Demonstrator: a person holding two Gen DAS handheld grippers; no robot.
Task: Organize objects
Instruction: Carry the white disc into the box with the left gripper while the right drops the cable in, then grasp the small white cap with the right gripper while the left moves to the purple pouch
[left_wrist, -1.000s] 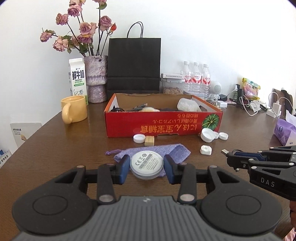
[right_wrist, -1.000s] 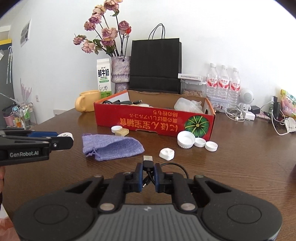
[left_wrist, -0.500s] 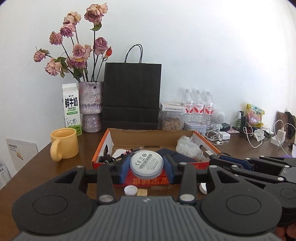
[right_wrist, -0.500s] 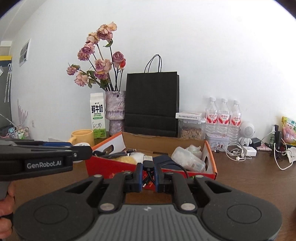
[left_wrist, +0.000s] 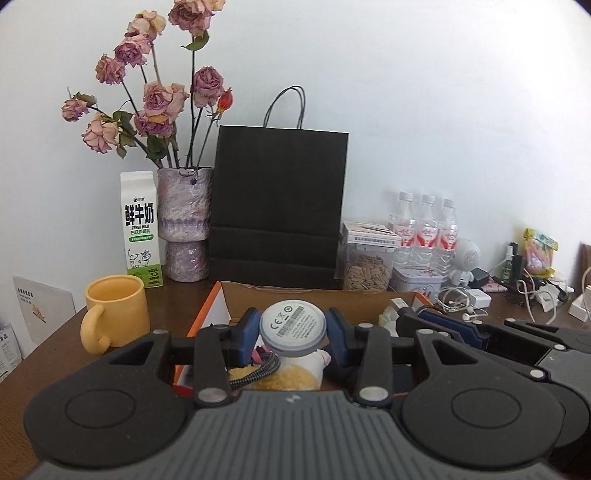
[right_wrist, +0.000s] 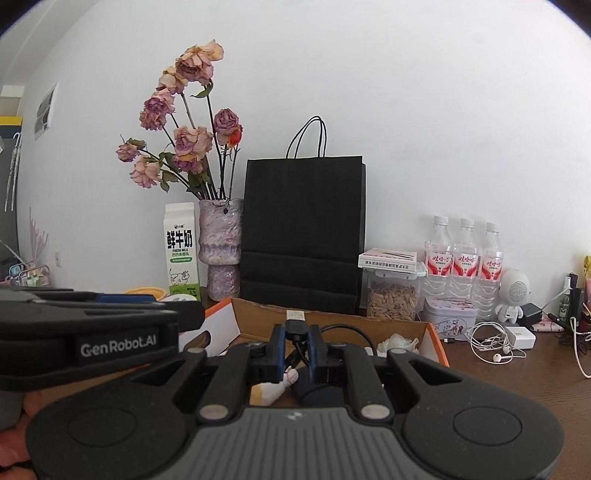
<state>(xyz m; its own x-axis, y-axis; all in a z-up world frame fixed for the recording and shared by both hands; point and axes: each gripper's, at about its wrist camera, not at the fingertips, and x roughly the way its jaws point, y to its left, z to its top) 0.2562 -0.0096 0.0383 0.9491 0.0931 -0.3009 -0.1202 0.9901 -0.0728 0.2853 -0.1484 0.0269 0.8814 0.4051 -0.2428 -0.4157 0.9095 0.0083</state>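
Observation:
My left gripper (left_wrist: 292, 328) is shut on a round white charger puck (left_wrist: 292, 328) with a barcode label, and holds it over the open red cardboard box (left_wrist: 218, 299). The puck's braided cable (left_wrist: 255, 374) hangs down into the box, above a yellow plush toy (left_wrist: 291, 376). My right gripper (right_wrist: 295, 338) is shut on a black USB plug (right_wrist: 295, 325) whose cable (right_wrist: 347, 328) loops to the right over the same box (right_wrist: 436, 339). The two grippers hang side by side, the left one's body (right_wrist: 92, 332) at the right wrist view's left edge.
Behind the box stand a black paper bag (left_wrist: 279, 210), a vase of dried roses (left_wrist: 184, 221), a milk carton (left_wrist: 140, 229) and a yellow mug (left_wrist: 116, 314). At back right are a seed jar (left_wrist: 367, 266), three water bottles (left_wrist: 426, 229), a small white speaker (left_wrist: 467, 258) and tangled chargers (left_wrist: 465, 299).
Both grippers rose off the table and moved forward together, from in front of the purple pouch and loose caps to over the box. Each kept its grip.

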